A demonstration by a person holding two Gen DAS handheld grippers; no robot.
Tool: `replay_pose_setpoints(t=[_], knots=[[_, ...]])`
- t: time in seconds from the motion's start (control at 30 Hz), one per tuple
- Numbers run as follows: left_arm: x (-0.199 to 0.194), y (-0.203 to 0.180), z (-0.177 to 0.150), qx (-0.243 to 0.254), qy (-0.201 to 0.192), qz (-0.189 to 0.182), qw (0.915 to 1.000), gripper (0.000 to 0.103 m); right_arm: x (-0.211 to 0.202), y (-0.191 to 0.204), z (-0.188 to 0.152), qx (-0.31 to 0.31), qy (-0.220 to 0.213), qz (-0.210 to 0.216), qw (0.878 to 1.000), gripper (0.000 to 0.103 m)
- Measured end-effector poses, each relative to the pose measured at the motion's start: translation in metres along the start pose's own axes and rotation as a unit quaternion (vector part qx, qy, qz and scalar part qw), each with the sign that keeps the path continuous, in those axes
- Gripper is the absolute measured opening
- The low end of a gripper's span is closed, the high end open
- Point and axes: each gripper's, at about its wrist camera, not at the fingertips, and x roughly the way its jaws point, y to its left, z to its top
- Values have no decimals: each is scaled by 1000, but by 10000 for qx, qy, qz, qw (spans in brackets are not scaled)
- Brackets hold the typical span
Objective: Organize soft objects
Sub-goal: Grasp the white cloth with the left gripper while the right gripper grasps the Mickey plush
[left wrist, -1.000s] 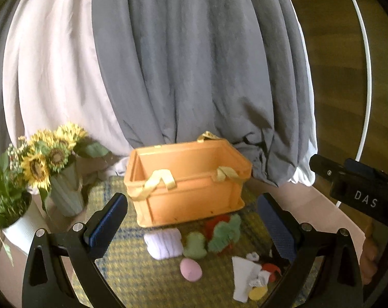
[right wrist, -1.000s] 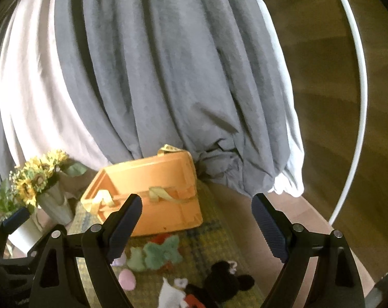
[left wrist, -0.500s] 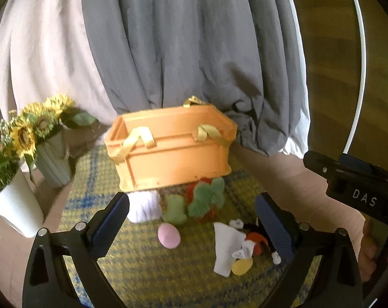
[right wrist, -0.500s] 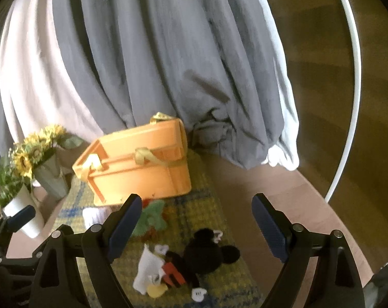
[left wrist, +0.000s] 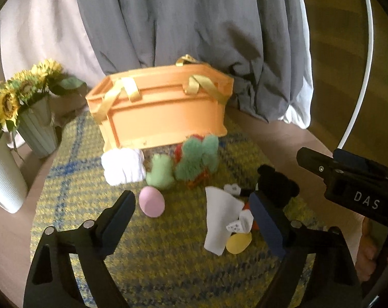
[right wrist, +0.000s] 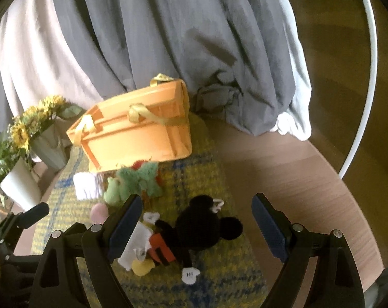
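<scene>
Left wrist view: sunflower vases (left wrist: 37,131) far left, orange crate (left wrist: 163,113) mid-mat; the left claw (left wrist: 196,218), jaws just narrowing yet empty, hangs above the pink egg (left wrist: 152,201); the right claw (right wrist: 194,222) gapes over the black mouse doll (right wrist: 199,231); approach underway, next comes a gentle pinch.

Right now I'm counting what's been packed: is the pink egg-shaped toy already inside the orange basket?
No, the pink egg-shaped toy lies on the plaid mat, in front of the orange basket.
</scene>
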Motion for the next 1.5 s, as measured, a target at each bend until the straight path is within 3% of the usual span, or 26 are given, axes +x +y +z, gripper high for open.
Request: replay_pose_setpoints(t=[0.37,0.87,1.07,1.3,1.5], knots=[[41,-3,-15,-95,392,-260,9988,83,31,-8,-14,-102,310,15,9995,87],[78,-5,-25,-369,664,-537,9957,72,71,-7,-24,-389,551,256,9974,74],[89,-6,-27,-467,819,-657,9934,59,87,-6,-28,-344,751,399,9958,71],[96,-6,-31,-612,1009,-823,9896,35,99,-5,-31,-346,890,482,9943,71],[93,-4,-31,-643,968,-859,9895,20,98,-2,-33,-517,871,419,9940,59]])
